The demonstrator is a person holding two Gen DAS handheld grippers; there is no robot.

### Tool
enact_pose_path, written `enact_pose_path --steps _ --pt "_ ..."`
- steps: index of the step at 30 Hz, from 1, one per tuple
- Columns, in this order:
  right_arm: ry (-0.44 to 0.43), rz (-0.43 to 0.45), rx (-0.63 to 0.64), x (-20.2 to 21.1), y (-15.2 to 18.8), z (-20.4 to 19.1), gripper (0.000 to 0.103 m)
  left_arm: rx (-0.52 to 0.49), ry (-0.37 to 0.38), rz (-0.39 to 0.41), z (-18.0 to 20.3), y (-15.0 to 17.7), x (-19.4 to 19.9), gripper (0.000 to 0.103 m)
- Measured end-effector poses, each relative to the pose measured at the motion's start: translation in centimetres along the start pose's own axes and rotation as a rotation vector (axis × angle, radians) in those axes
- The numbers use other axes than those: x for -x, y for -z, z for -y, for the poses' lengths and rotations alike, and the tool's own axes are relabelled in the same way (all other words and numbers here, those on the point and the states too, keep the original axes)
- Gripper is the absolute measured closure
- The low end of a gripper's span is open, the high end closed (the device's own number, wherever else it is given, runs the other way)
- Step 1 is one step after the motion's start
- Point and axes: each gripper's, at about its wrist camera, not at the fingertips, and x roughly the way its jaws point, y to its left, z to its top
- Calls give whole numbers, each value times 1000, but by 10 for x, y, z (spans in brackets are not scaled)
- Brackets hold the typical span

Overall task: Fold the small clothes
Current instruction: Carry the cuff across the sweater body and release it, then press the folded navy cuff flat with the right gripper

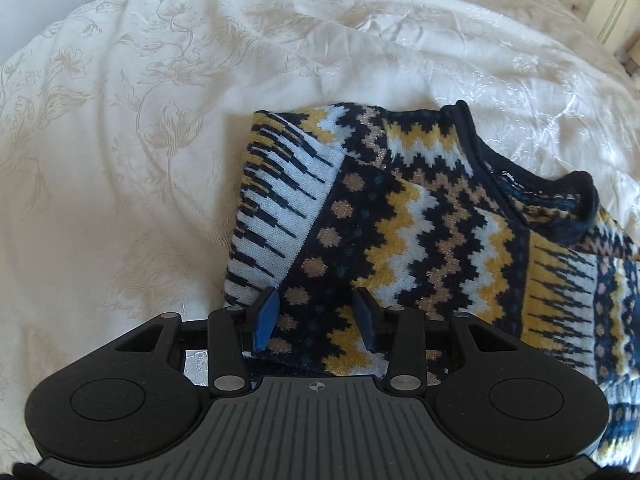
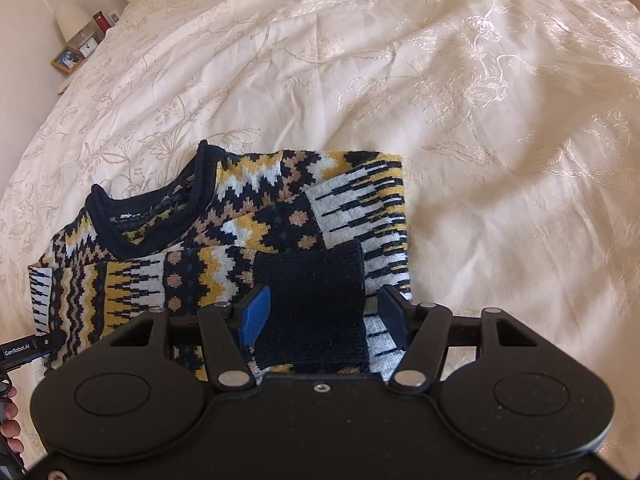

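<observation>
The sweater (image 2: 224, 248) is lying partly folded on the bed (image 2: 460, 128), both sleeves already tucked across its front with one dark cuff (image 2: 312, 304) on top, so a last fold of the body is probably remaining. Both the left gripper (image 1: 316, 316) and right gripper (image 2: 324, 312) are hovering over it with jaws wide, gripping nothing. A nightstand (image 2: 70, 62) with a lamp (image 2: 72, 20) is standing at ten o'clock of the right view.

Black tool (image 1: 316, 312), blue pads (image 1: 266, 318), silver screws
</observation>
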Motion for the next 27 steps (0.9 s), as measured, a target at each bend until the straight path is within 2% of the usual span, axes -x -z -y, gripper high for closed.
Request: enact_pose_path --steps 2,3,5,6,7,10,13,17,19,20,23,27 --pt "3 -20 9 -6 0 -1 40 -2 3 5 -1 0 2 63" --pt "4 -27 12 -8 1 -1 46 -3 5 7 -2 1 4 63" --pt "28 -35 33 -9 1 -5 61 -9 6 6 -2 0 8 63" --pt "29 -31 47 -6 0 -6 81 -10 4 6 -2 -1 10 63" --pt "17 -32 53 -3 -1 -7 86 -11 1 9 -1 -2 14 63" --pt "-12 21 81 17 -3 -14 88 -33 -12 56 1 -8 27 63" --pt "12 75 88 33 -5 -15 88 -53 -31 87 3 -18 28 62" --pt "56 10 29 15 -8 -1 91 -35 -107 41 -2 -31 6 62" --pt "96 -24 26 2 -7 2 90 -28 -191 -24 -4 -35 -11 62" --pt "105 -37 24 -3 -7 4 90 -18 -210 -56 -6 -36 -18 58" --pt "121 -49 27 -11 -3 5 85 14 -204 -62 -11 -37 -22 53" --pt "157 -46 65 -11 -2 -3 84 -22 -242 -54 -8 -35 -23 44"
